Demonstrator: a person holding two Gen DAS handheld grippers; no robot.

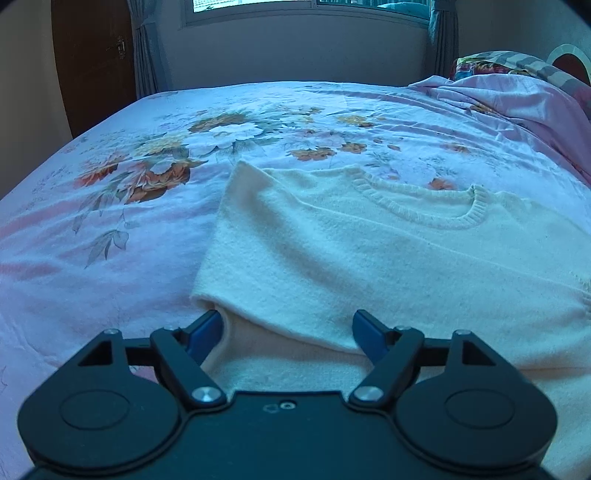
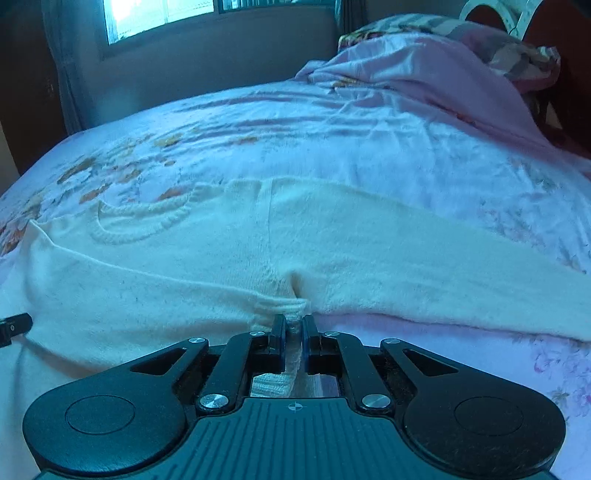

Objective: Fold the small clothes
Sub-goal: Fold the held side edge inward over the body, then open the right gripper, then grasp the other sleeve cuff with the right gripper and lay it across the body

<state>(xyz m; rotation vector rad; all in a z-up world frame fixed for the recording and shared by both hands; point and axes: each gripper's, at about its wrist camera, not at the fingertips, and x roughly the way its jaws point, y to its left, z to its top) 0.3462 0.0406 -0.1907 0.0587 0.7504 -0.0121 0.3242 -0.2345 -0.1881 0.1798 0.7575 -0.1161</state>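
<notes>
A cream knitted sweater (image 1: 369,251) lies flat on the bed, its ribbed neckline (image 1: 424,210) toward the far side. Its left sleeve is folded over the body. My left gripper (image 1: 288,332) stands open over the folded sleeve's lower edge; the blue pads sit either side of the cloth without pressing it. In the right wrist view the same sweater (image 2: 221,258) spreads across the frame, its right sleeve (image 2: 461,273) stretched out to the right. My right gripper (image 2: 294,325) is shut on a pinched ridge of the sweater near the armpit, and knit bunches between the pads.
The bed has a pale floral sheet (image 1: 147,166). A rumpled pink blanket (image 2: 424,74) and a patterned pillow (image 1: 517,64) lie at the far right. A wall with a window (image 1: 303,7), curtains and a brown door (image 1: 92,59) stand beyond the bed.
</notes>
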